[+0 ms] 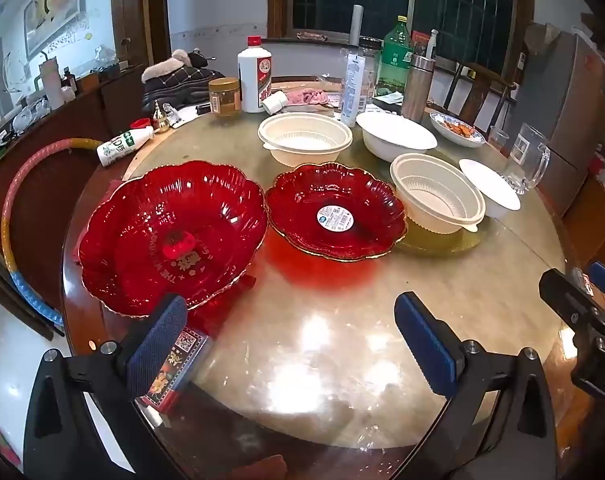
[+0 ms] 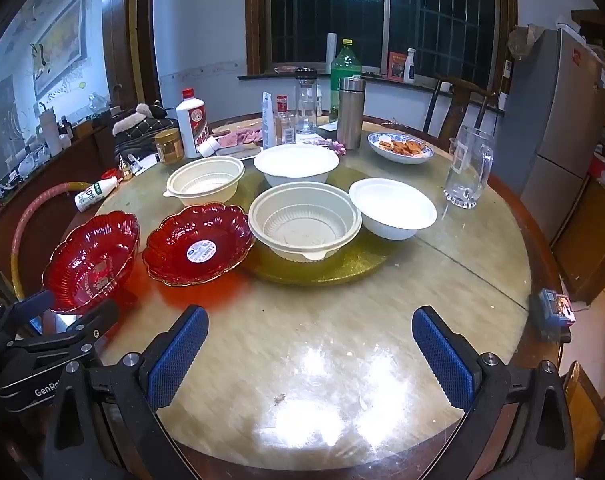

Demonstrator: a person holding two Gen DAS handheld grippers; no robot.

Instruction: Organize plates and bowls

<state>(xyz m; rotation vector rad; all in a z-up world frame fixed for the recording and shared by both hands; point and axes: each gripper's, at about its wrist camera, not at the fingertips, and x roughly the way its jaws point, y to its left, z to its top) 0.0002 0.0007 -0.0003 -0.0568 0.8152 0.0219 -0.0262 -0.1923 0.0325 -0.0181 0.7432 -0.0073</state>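
Two red scalloped glass plates stand on the round table: a large footed one point(image 1: 170, 236) point(image 2: 92, 258) at the left and a smaller one with a round sticker point(image 1: 336, 210) point(image 2: 198, 242) beside it. Cream plastic bowls point(image 1: 305, 138) point(image 1: 438, 192) point(image 2: 304, 220) point(image 2: 204, 182) and white bowls point(image 1: 396, 136) point(image 1: 490, 188) point(image 2: 392, 208) point(image 2: 296, 164) sit behind them. My left gripper point(image 1: 294, 344) is open and empty above the near table edge, in front of the large red plate. My right gripper point(image 2: 308, 356) is open and empty over the near table.
A gold turntable point(image 2: 342, 268) lies under the nearest cream bowl. A glass mug point(image 2: 468, 168), a plate of food point(image 2: 400, 148), bottles, jars and a steel flask point(image 2: 350, 112) crowd the far side. A card box point(image 1: 174, 364) lies by the left finger. A hoop point(image 1: 10, 216) leans at left.
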